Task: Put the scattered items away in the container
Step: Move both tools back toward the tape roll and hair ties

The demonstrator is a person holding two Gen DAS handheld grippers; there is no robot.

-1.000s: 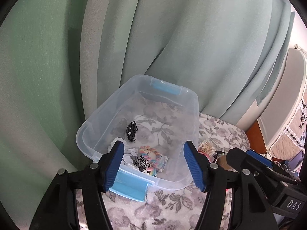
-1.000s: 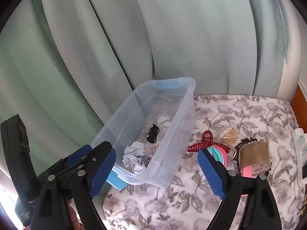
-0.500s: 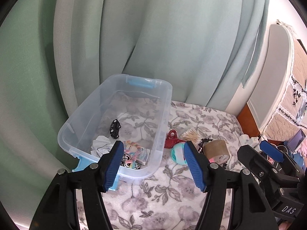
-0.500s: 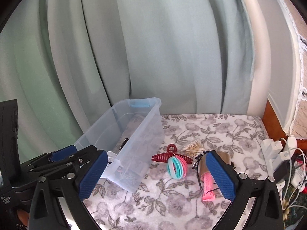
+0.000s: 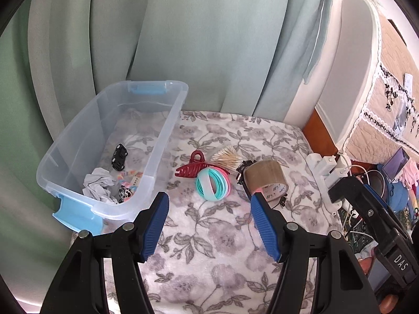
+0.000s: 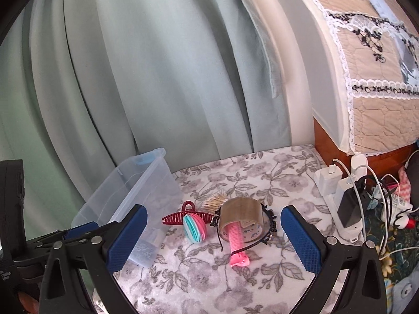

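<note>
Crowding tape roll (image 6: 241, 216): headband (image 6: 269, 225), pink curler (image 6: 235, 238).

One clear bin (image 5: 167, 136) holds one black toy car (image 5: 119, 157), one crumpled paper (image 5: 98, 187) and one striped toy (image 5: 125, 189). Outside lie one red claw clip (image 5: 192, 168), one stack of hair ties (image 5: 213, 185), one tape roll (image 5: 265, 179), one pink roller (image 6: 235, 238), one black headband (image 6: 269, 225) and one toothpick bundle (image 5: 226, 158).

Clear glossy plastic container (image 5: 167, 130) sits on soft matt floral cloth (image 5: 222, 235); tape roll (image 5: 265, 176) shiny.
</note>
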